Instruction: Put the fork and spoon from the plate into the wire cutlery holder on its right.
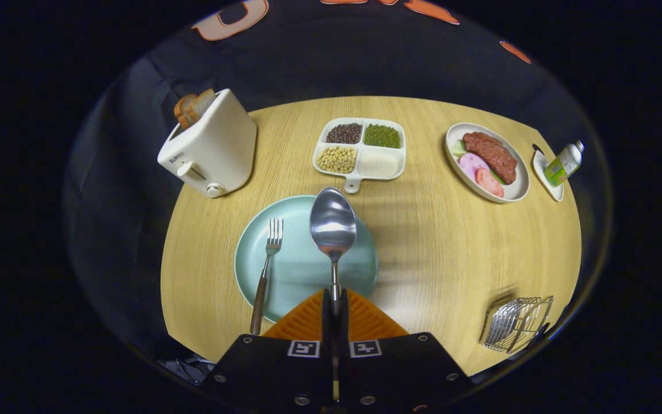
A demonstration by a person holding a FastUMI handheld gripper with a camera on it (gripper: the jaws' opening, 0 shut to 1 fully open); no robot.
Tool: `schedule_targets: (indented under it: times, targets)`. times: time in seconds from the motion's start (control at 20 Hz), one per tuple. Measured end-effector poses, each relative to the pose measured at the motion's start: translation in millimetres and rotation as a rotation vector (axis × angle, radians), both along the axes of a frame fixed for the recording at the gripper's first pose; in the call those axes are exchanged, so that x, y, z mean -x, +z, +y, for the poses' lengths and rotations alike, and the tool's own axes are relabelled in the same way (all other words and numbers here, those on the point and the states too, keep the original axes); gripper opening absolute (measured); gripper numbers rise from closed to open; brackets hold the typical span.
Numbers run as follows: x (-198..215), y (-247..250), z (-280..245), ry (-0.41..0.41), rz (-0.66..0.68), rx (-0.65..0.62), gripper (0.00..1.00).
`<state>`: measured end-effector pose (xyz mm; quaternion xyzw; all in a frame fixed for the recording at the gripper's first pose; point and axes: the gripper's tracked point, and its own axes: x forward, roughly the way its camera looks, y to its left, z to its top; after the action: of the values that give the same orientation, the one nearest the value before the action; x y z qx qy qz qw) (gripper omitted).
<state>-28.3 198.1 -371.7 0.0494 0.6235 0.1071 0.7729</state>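
My gripper [334,307] is shut on the handle of the spoon [333,225]; its shiny bowl sticks out ahead of the fingers and hangs over the pale green plate [296,270]. The fork [266,264] lies on the left part of that plate, tines pointing away, its brown handle reaching over the near rim to the left of my fingers. The wire cutlery holder [516,323] stands at the near right edge of the round wooden table [446,253], well to the right of the fingers.
Beyond the plate sits a white divided tray [361,150] with beans and grains. A white toaster [210,146] with bread stands at the far left. At the far right are a plate of meat and slices [489,162] and a small bottle [564,164] on a dish.
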Motion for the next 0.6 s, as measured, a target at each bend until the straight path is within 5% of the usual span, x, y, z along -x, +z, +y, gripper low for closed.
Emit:
schedule_targets:
  times: [0.6]
  targets:
    - [54, 55, -171, -0.191, -0.048, 0.087, 0.05]
